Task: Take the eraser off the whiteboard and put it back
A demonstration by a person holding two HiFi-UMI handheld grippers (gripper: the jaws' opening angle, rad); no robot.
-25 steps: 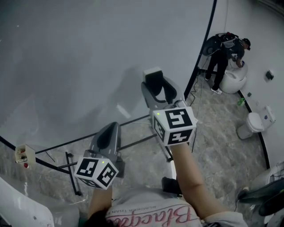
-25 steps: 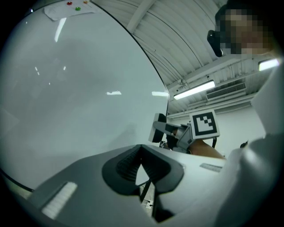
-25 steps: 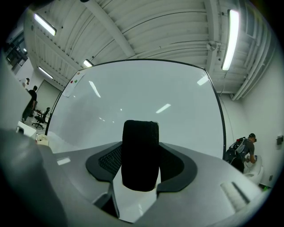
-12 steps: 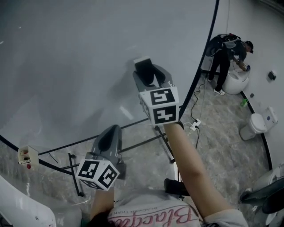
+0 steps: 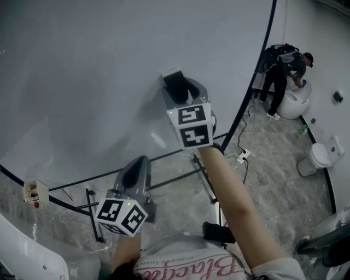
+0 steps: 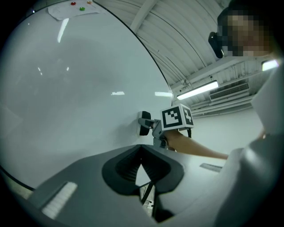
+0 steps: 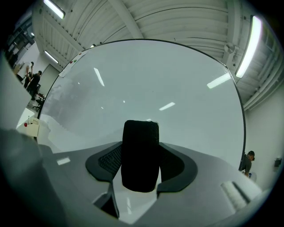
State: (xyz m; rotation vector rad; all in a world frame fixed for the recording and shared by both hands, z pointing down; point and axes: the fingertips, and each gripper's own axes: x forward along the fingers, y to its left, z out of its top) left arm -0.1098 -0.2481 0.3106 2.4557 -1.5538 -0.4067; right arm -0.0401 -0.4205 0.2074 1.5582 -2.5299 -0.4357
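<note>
The eraser (image 5: 175,83), black felt with a white back, sits between the jaws of my right gripper (image 5: 176,87), which is shut on it. It is held level at the big whiteboard (image 5: 98,65). In the right gripper view the eraser (image 7: 140,155) fills the gap between the pads, with the whiteboard (image 7: 146,84) just behind it. From the left gripper view the eraser (image 6: 144,123) looks to be at the board's surface; I cannot tell whether it touches. My left gripper (image 5: 136,167) hangs lower and nearer to me, shut on nothing, its fingertips (image 6: 137,162) pressed together.
The board's black stand bars (image 5: 164,178) cross the marble floor below the grippers, with a cable and socket (image 5: 241,156) beside them. A person (image 5: 281,71) bends over a white round object far right. A small box (image 5: 31,190) hangs at the left. Magnets pin a paper (image 6: 73,8) at the board's top.
My right gripper has carried the eraser leftward and a little farther up along the whiteboard. The left gripper has stayed where it was.
</note>
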